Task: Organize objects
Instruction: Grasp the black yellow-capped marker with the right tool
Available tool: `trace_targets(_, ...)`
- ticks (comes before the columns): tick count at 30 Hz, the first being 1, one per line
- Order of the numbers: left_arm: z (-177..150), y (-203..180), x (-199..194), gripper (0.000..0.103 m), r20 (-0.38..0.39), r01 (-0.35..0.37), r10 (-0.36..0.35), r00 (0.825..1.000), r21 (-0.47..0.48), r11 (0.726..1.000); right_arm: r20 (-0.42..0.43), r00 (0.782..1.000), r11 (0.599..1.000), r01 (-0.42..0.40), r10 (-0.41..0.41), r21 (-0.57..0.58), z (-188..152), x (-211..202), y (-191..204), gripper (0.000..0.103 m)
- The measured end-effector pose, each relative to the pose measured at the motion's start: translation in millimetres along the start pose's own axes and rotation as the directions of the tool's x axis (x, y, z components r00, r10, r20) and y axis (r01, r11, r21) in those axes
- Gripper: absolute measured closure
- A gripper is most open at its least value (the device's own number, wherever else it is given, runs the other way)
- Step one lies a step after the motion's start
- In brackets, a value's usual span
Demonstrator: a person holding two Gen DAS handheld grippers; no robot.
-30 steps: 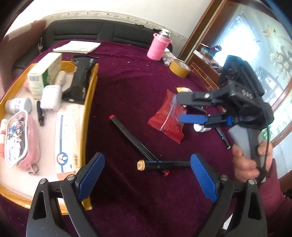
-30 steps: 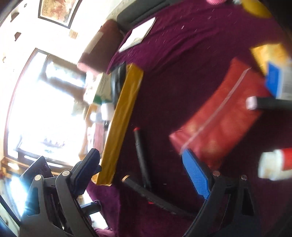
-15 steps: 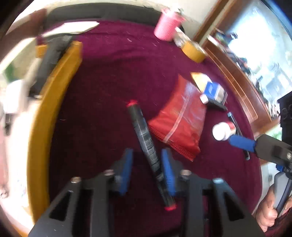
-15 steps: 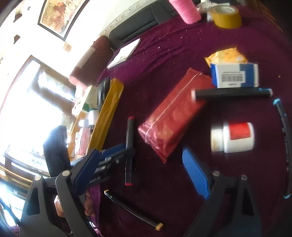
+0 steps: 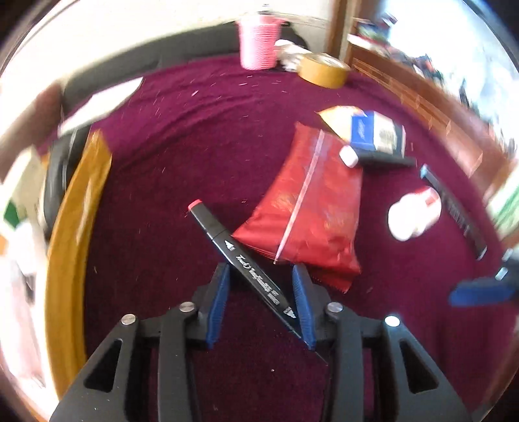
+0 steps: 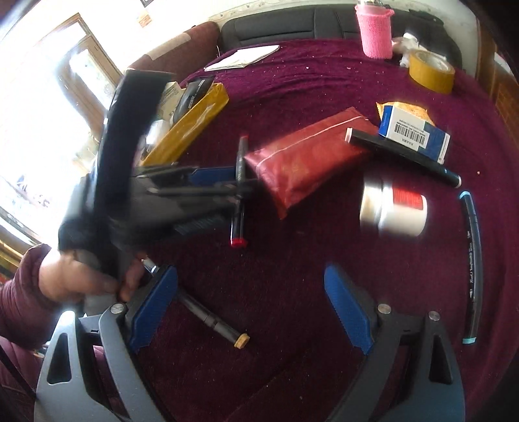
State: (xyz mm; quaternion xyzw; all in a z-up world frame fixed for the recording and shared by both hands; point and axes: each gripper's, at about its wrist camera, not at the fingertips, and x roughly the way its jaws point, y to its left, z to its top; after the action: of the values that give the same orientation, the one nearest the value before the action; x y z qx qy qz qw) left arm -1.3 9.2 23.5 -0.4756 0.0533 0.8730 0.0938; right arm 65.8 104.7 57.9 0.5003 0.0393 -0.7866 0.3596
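My left gripper is shut on a black marker with red caps, which lies slanted between the blue pads; the grip also shows in the right wrist view. A red foil pouch lies just beyond it on the maroon cloth. My right gripper is open and empty, above a black marker with a tan cap. A white bottle with a red label lies right of centre.
A yellow-rimmed tray with several items stands at the left. A blue-white box, another black marker, a blue-capped marker, a tape roll and a pink cup lie toward the right and back.
My left gripper moved forward from the tan-capped marker and shut on the red-capped marker. The right gripper swung back so the table's middle is in view.
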Motion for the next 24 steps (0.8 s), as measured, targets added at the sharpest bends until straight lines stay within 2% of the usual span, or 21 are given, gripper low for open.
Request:
trace_targets(2, -4, 9, -5, 0.090, 0.006, 0.060, -0.060, 0.998, -0.034, 0.998, -0.012, 1.000, 0.999, 0.022, -0.022, -0.034, -3, 4, 7, 0.010)
trace_targets(3, -6, 18, -8, 0.092, 0.000, 0.096, -0.096, 0.995, -0.074, 0.993, -0.022, 0.999, 0.998, 0.029, -0.030, -0.057, -5, 6, 12, 0.010)
trace_targets(5, -10, 34, -17, 0.092, 0.015, 0.140, -0.140, 0.990, -0.134, 0.981, -0.042, 0.999, 0.993, 0.029, -0.034, -0.116, -7, 13, 26, 0.010)
trace_targets(9, -22, 61, -51, 0.092, 0.082, 0.168, -0.155, 0.984, -0.185, 0.968, -0.071, 0.996, 0.970, 0.037, -0.055, -0.238, -11, 32, 54, 0.010)
trace_targets(12, -30, 76, -79, 0.092, 0.133, 0.198, -0.172, 0.976, -0.210, 0.958, -0.088, 0.993, 0.949, 0.042, -0.073, -0.314, -12, 48, 73, 0.014)
trace_targets(13, -32, 80, -87, 0.092, 0.145, 0.202, -0.174, 0.974, -0.215, 0.955, -0.098, 0.992, 0.939, 0.044, -0.082, -0.341, -13, 55, 79, 0.022)
trace_targets(14, -32, 84, -92, 0.092, 0.156, 0.208, -0.176, 0.972, -0.217, 0.954, -0.111, 0.990, 0.932, 0.046, -0.091, -0.360, -15, 59, 83, 0.034)
trace_targets(15, -34, 88, -99, 0.092, 0.171, 0.214, -0.179, 0.969, -0.219, 0.952, -0.127, 0.986, 0.922, 0.053, -0.110, -0.384, -17, 66, 88, 0.039)
trace_targets(16, -36, 91, -106, 0.092, 0.183, 0.217, -0.179, 0.967, -0.219, 0.951, -0.104, 0.983, 0.902, 0.092, -0.149, -0.421, -20, 68, 94, 0.043)
trace_targets(17, -37, 94, -110, 0.092, 0.192, 0.217, -0.176, 0.965, -0.217, 0.952, -0.097, 0.984, 0.895, 0.094, -0.151, -0.435, -22, 67, 97, 0.055)
trace_targets(18, -41, 97, -116, 0.092, 0.203, 0.216, -0.172, 0.964, -0.217, 0.952, -0.105, 0.985, 0.899, 0.081, -0.139, -0.431, -23, 66, 98, 0.062)
trace_targets(19, -43, 101, -122, 0.092, 0.214, 0.219, -0.172, 0.962, -0.220, 0.950, -0.099, 0.983, 0.899, 0.097, -0.153, -0.428, -25, 64, 100, 0.075)
trace_targets(20, -46, 105, -125, 0.092, 0.225, 0.226, -0.175, 0.958, -0.224, 0.948, -0.100, 0.982, 0.897, 0.102, -0.160, -0.430, -27, 63, 101, 0.083)
trace_targets(22, -50, 116, -134, 0.092, 0.251, 0.220, -0.159, 0.955, -0.236, 0.947, -0.105, 0.983, 0.905, 0.097, -0.153, -0.414, -32, 61, 103, 0.089)
trace_targets(24, -55, 127, -140, 0.092, 0.277, 0.208, -0.135, 0.951, -0.255, 0.944, -0.109, 0.986, 0.924, 0.076, -0.125, -0.374, -34, 58, 100, 0.090)
